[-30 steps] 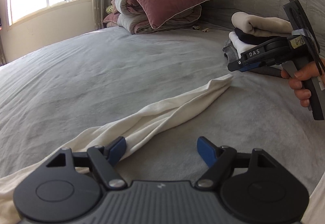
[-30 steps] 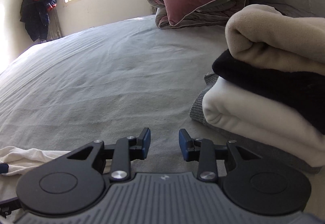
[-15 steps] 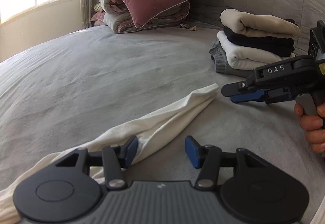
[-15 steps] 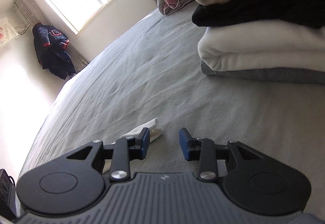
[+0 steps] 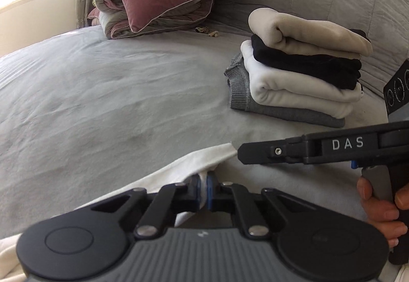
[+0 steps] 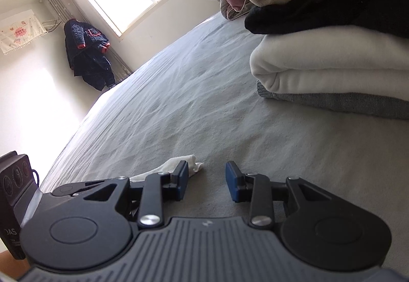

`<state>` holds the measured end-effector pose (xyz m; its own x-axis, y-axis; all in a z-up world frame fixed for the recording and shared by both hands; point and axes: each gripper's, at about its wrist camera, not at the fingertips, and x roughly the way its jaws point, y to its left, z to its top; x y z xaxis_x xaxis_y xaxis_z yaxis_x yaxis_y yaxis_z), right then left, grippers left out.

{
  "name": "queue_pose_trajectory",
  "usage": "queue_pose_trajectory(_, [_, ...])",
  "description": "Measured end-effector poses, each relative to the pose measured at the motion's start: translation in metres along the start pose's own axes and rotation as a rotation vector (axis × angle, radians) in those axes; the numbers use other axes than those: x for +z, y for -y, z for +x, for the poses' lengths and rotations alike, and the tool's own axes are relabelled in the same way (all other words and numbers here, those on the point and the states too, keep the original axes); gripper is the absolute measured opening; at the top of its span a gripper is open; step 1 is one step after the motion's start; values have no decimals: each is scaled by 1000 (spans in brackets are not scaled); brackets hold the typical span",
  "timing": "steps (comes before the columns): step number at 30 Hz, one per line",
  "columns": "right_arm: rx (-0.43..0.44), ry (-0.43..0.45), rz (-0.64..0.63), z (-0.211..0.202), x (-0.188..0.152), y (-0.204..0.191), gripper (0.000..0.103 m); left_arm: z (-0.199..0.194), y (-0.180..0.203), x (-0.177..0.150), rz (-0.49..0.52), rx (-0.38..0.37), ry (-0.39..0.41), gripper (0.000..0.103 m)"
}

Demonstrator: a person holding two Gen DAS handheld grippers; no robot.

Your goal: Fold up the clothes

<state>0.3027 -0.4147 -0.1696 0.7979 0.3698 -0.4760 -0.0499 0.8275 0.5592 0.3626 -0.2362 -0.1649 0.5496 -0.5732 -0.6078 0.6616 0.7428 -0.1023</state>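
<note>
white cloth (image 5: pixel 179 169) lies in long twisted strip across grey bed (image 5: pixel 102 93), tip near folded pile (image 5: pixel 301 72). thin, light, limp; will sag and untwist when lifted, likely slips from shallow pinch. left gripper (image 5: pixel 203 190) fingers have just been closing, now clamped on bunched cloth near its tip. right gripper (image 6: pixel 207 183) fingers partly open, nothing between them, just beside cloth tip (image 6: pixel 179 167). best hold: hem or corner, both ends, spread flat before folding.

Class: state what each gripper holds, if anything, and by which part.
The left gripper is shut on the white garment, pinching a fold near its far end. The right gripper is open and holds nothing.
</note>
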Motion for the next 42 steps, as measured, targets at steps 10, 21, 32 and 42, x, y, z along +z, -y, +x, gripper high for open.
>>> queue_pose_trajectory(10, [-38,39,75,-9,2,20,37,-18,21,-1,-9,-335,-83,36])
queue_pose_trajectory(21, [-39,40,81,-9,2,21,37,-14,-4,7,159,-21,-58,42])
queue_pose_trajectory(32, [150,-89,-34,-6,0,-2,37,3,-25,18,69,129,13,1])
queue_pose_trajectory(42, [49,-109,-207,4,-10,-13,24,-14,-48,18,23,-3,22,49])
